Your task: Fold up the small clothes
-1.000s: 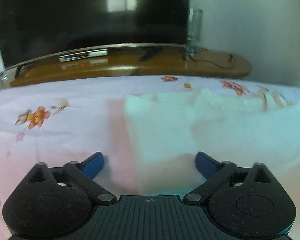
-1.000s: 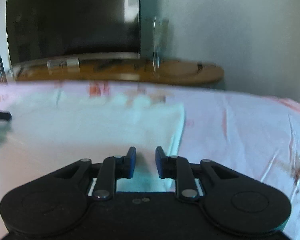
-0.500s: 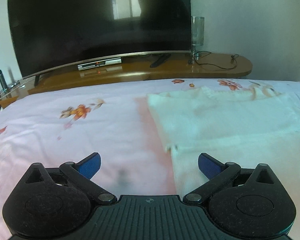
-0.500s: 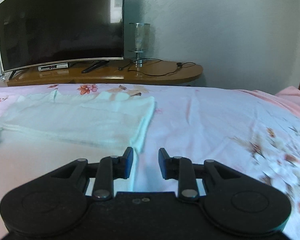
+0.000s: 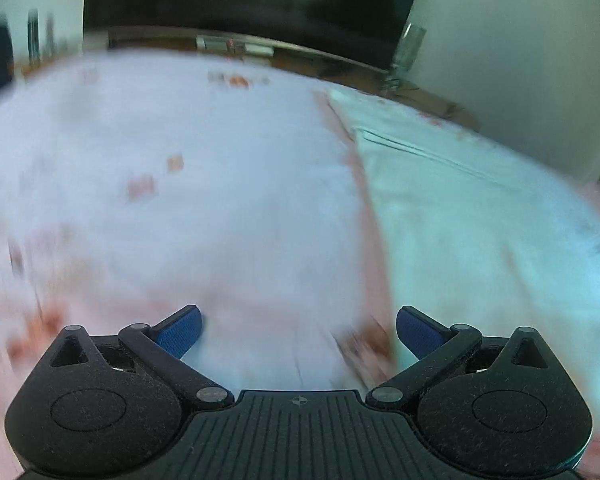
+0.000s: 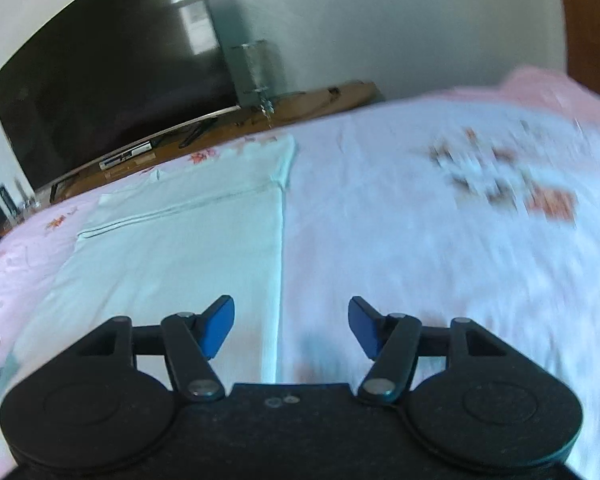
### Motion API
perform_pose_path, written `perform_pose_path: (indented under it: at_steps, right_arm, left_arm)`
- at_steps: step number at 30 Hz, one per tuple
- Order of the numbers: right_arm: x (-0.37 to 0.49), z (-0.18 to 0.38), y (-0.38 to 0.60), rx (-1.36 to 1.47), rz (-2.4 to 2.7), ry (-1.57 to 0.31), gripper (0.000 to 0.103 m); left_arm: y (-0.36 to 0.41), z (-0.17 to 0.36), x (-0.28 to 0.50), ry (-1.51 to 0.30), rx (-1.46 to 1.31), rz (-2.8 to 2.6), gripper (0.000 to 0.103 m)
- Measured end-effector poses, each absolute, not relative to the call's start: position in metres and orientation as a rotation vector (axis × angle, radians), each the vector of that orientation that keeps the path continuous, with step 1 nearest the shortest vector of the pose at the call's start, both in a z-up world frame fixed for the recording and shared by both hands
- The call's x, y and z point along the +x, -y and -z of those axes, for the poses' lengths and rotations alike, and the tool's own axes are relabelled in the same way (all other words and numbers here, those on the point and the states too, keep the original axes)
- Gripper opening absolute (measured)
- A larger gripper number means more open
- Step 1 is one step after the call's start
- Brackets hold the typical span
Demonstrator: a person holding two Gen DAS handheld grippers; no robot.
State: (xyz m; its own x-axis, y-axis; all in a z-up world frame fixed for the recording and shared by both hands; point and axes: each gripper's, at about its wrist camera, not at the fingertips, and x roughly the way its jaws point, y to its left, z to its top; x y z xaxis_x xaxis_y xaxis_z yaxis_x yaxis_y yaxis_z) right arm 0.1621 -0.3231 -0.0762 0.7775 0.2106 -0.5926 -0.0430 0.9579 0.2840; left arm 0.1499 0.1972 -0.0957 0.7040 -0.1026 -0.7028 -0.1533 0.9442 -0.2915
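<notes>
Both empty: left gripper [image 5: 298, 330] wide apart, right gripper [image 6: 291, 326] opening (white garment [image 6: 172, 248] flat on bedsheet [image 6: 420, 240]).

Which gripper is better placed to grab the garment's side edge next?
Right, probably: the right gripper, opening and empty, straddles the white garment edge. The left gripper sits mostly over bare bedsheet.

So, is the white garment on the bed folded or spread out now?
Partly folded. The white garment lies flat on the bed sheet, and a straight hem line crosses it near its far end, where one layer lies over another.
</notes>
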Motion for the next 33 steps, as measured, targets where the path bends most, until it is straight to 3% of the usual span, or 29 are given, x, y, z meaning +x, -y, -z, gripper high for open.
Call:
perform_pose_path:
  at_steps: [2, 4, 5, 15, 23, 30, 33]
  right_arm:
    - [0.144, 0.083, 0.327, 0.325, -0.136, -0.689, 0.062]
    - [0.126, 0.089, 0.331, 0.393, -0.142, -0.706, 0.061]
    - [0.118, 0.092, 0.333, 0.428, -0.153, -0.714, 0.061]
    - [0.067, 0.127, 0.348, 0.753, -0.241, -0.800, 0.046]
    - [0.072, 0.143, 0.349, 0.887, -0.284, -0.816, 0.037]
    - [0.089, 0.148, 0.341, 0.906, -0.328, -0.844, 0.022]
    - [0.092, 0.148, 0.336, 0.898, -0.334, -0.858, 0.017]
  left_arm:
    - [-0.199, 0.098, 0.129, -0.789, -0.417, 0.034, 0.102]
    - [-0.195, 0.099, 0.116, -0.797, -0.438, 0.069, 0.079]
    - [-0.193, 0.100, 0.110, -0.808, -0.475, 0.092, 0.075]
    - [-0.173, 0.130, 0.078, -0.828, -0.829, 0.249, 0.074]
    - [-0.175, 0.148, 0.088, -0.820, -0.971, 0.254, 0.051]
    - [-0.173, 0.155, 0.101, -0.803, -1.020, 0.281, 0.050]
    - [-0.171, 0.155, 0.106, -0.804, -1.002, 0.278, 0.044]
